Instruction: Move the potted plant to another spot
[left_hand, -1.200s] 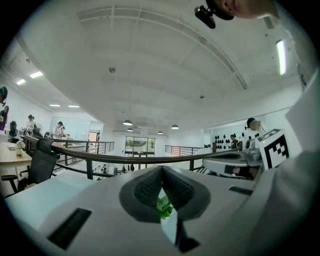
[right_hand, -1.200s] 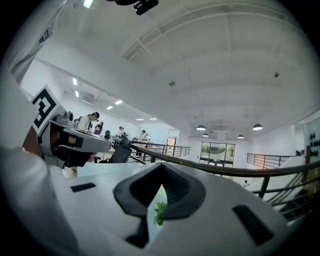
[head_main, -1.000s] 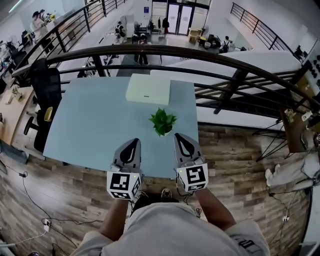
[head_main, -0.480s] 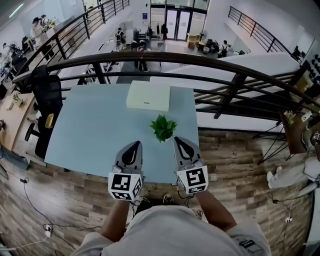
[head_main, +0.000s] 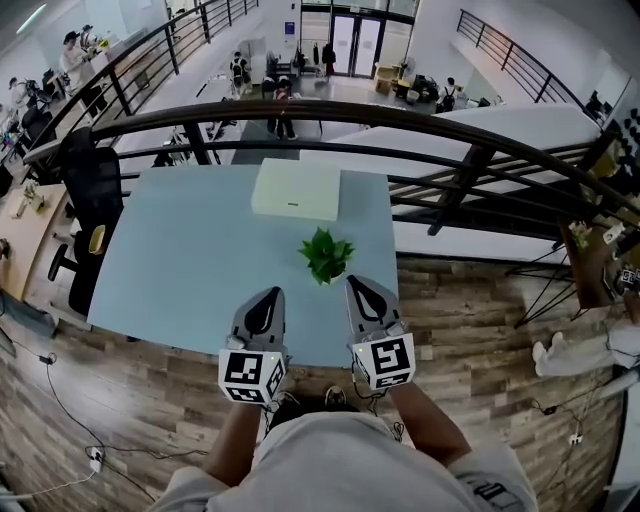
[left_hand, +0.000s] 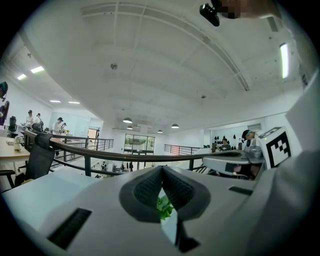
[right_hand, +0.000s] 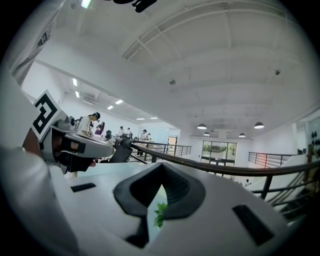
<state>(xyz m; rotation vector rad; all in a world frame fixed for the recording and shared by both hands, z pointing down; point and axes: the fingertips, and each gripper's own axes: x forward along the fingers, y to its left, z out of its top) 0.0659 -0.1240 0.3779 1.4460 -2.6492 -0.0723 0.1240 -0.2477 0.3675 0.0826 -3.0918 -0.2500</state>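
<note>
Left gripper (head_main: 266, 296) and right gripper (head_main: 362, 288) were both squeezed closed, empty. The mid-frame potted plant (head_main: 326, 256) looked light and floppy, so I'd grab it low.

left gripper (left_hand: 162, 174): jaws meet at the tips, nothing clamped
potted plant (left_hand: 163, 206): green leaves beyond the jaws
railing (left_hand: 100, 156): dark, behind

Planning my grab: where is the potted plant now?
In the head view, the potted plant stands right of centre on the blue table, between the white box and the right gripper.
</note>
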